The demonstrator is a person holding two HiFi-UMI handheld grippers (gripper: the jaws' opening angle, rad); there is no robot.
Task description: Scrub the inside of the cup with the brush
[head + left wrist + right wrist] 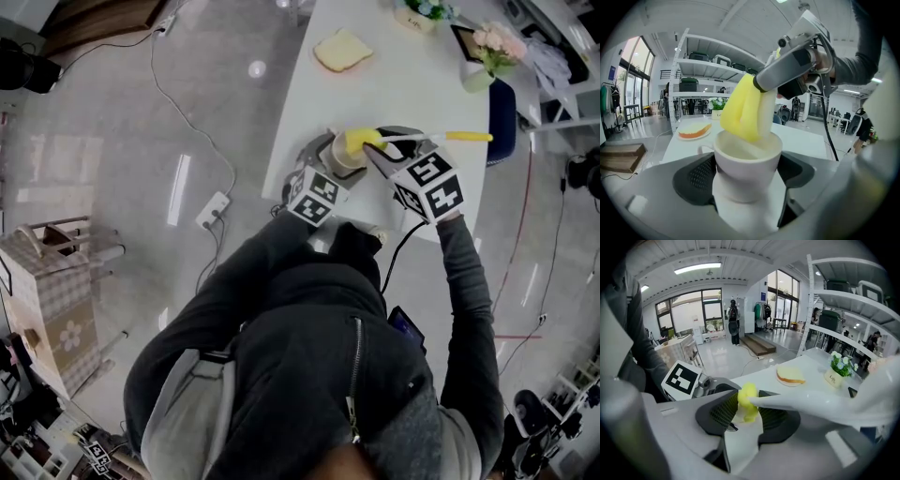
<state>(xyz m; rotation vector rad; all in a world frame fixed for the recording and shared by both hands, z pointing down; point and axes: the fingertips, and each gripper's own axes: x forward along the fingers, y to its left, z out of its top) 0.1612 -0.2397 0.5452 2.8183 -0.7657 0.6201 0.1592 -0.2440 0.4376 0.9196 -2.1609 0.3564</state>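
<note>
Left gripper view shows the left tongs (747, 180) clamped around the white cup (747, 159) to steady it at the counter's (394, 84) near edge, while the right tongs (749, 417), closed on the brush (743, 110), dip its yellow sponge head into the cup's mouth for scrubbing.

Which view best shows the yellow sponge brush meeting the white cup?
The left gripper view: the yellow sponge brush looms large over the white cup. Head view: small, from above. Right gripper view: small, between its jaws.
</note>
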